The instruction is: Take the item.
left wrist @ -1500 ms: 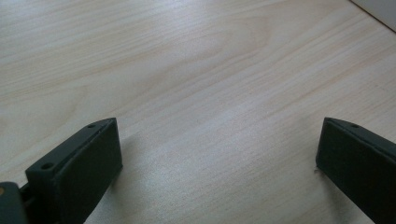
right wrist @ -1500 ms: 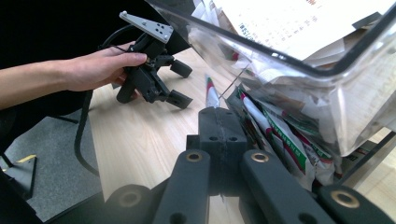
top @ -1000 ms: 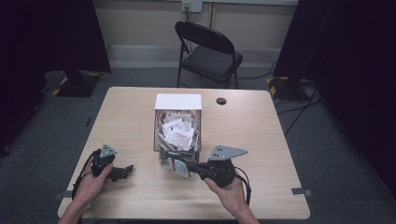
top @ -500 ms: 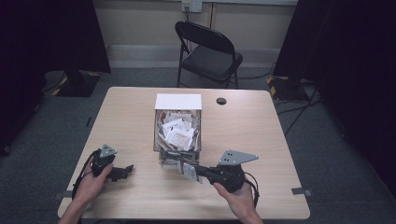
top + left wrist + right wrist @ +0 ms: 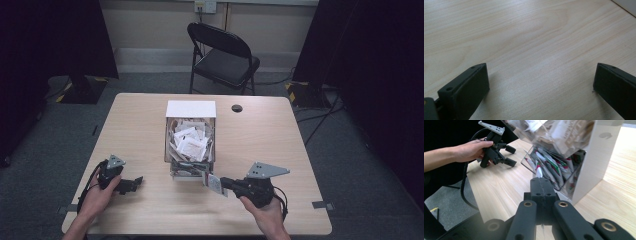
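Pale wooden table (image 5: 280, 140) bearing a packet-filled dispenser box (image 5: 190, 137).

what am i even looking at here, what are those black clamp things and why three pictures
A person sits at a wooden table with a hand-held two-jaw clamp in each hand. One picture looks down from above; the other two come from cameras riding on each clamp. The left gripper rests open over bare wood. The right gripper is shut on a small packet, pulled from the bottom slot of a clear dispenser box full of packets. A folding chair stands behind the table.
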A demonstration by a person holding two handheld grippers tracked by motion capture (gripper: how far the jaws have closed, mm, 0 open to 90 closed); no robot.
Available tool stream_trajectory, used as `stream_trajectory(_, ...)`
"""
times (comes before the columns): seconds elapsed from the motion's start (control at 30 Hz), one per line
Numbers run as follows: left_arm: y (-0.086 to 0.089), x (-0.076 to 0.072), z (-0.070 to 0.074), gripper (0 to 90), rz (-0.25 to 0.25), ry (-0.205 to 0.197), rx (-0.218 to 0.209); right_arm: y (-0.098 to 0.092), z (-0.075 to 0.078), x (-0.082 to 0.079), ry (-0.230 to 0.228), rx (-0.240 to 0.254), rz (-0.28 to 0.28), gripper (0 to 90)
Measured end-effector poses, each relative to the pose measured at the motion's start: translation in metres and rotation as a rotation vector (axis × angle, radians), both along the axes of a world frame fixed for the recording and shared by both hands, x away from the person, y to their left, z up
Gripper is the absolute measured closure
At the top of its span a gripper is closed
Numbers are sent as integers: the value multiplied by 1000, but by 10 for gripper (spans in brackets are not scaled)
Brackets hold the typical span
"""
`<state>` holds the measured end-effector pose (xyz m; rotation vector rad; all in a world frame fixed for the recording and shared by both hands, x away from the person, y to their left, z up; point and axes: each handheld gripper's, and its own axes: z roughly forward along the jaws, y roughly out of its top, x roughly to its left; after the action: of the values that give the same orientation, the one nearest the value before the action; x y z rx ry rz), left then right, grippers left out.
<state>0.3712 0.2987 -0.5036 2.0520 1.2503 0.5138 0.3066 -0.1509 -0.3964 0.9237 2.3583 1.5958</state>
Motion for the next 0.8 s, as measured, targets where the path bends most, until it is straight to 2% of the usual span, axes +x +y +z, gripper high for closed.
stream_trajectory(0.8,0,0,0,0,0,0,0,-30,3,6,0,16,-79,900)
